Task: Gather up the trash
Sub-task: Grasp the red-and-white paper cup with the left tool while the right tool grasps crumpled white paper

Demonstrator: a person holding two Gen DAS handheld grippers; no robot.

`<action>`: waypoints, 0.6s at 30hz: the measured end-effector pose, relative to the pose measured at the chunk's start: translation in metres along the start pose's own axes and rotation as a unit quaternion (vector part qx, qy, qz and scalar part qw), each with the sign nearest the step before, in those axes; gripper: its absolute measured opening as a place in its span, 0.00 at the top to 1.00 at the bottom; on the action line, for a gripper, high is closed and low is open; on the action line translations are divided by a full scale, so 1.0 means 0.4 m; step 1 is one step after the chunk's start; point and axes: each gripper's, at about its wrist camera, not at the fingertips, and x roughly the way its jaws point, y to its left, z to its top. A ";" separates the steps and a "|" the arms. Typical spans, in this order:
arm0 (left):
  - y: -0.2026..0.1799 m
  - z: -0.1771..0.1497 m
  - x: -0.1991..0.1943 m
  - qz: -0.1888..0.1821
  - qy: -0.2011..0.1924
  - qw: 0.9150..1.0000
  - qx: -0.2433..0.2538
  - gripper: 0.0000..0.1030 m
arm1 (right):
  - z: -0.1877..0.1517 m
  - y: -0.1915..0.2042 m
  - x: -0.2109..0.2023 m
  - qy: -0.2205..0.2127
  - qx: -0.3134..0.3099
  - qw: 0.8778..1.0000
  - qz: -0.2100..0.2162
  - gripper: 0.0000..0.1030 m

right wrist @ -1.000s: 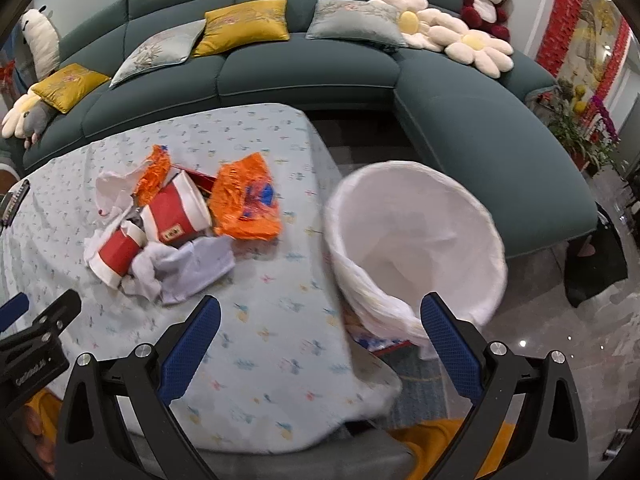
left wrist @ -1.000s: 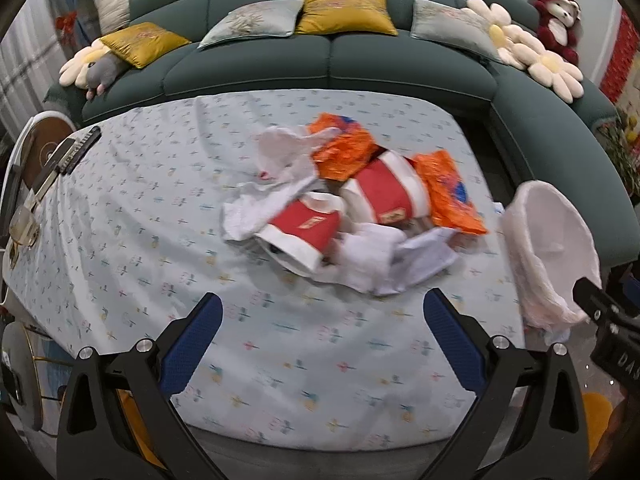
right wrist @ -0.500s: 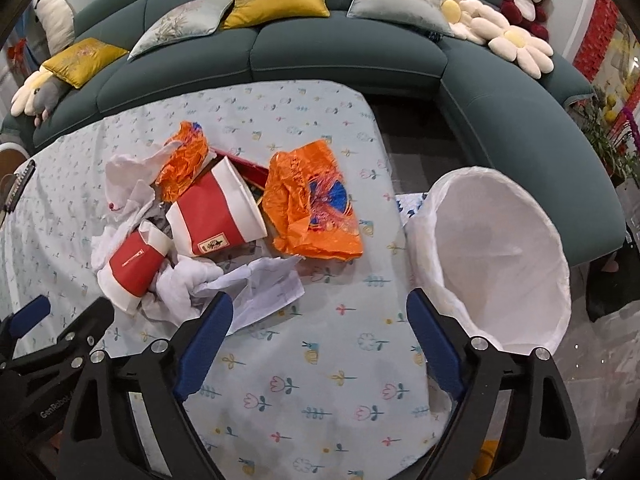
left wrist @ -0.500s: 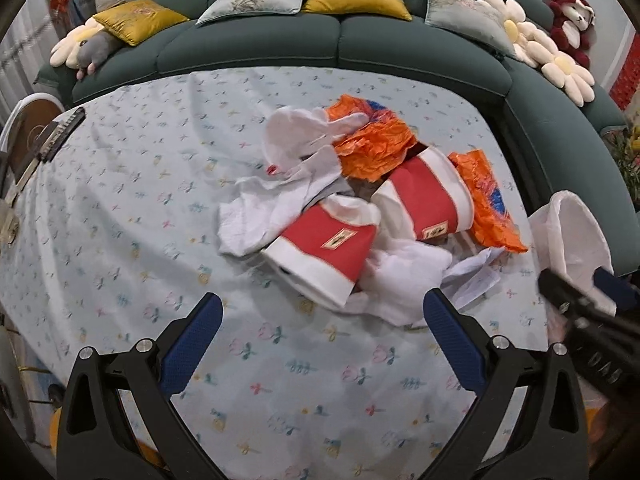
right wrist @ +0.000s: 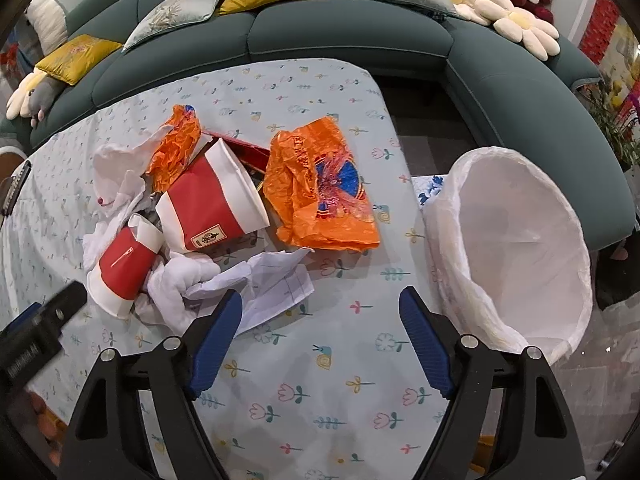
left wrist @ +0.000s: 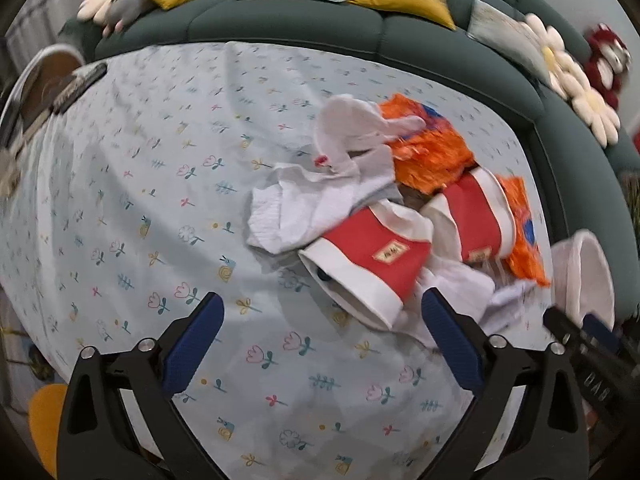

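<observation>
A pile of trash lies on the flowered tablecloth (right wrist: 332, 364): a small red and white paper cup (left wrist: 372, 264) (right wrist: 122, 268), a larger red and white cup (right wrist: 212, 200) (left wrist: 476, 216), an orange plastic bag (right wrist: 320, 192), a second crumpled orange bag (left wrist: 428, 152), white tissues (left wrist: 312, 200) and a paper slip (right wrist: 276, 284). A bin lined with a white bag (right wrist: 516, 248) (left wrist: 584, 276) stands off the table's right edge. My left gripper (left wrist: 320, 328) is open, just in front of the small cup. My right gripper (right wrist: 320, 328) is open, over the cloth near the paper slip.
A curved dark green sofa (right wrist: 348, 32) with yellow and grey cushions and plush toys wraps the table's far side. A dark remote (left wrist: 80, 86) lies at the table's far left edge. The floor shows to the right, beyond the bin.
Both grippers have moved forward toward the trash pile, which now looks larger. The left one has closed in on the small cup. The trash has not moved.
</observation>
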 end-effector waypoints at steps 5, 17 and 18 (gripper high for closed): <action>-0.014 0.019 0.043 -0.023 0.030 0.999 -0.006 0.18 | 0.007 0.014 0.029 0.010 0.007 1.000 0.010 0.31; -0.034 0.034 0.108 -0.086 0.085 0.991 -0.058 0.62 | 0.032 0.016 0.079 0.038 0.058 0.996 0.056 0.43; -0.035 0.032 0.109 -0.088 0.087 0.990 -0.060 0.68 | 0.031 0.017 0.084 0.041 0.061 0.996 0.058 0.46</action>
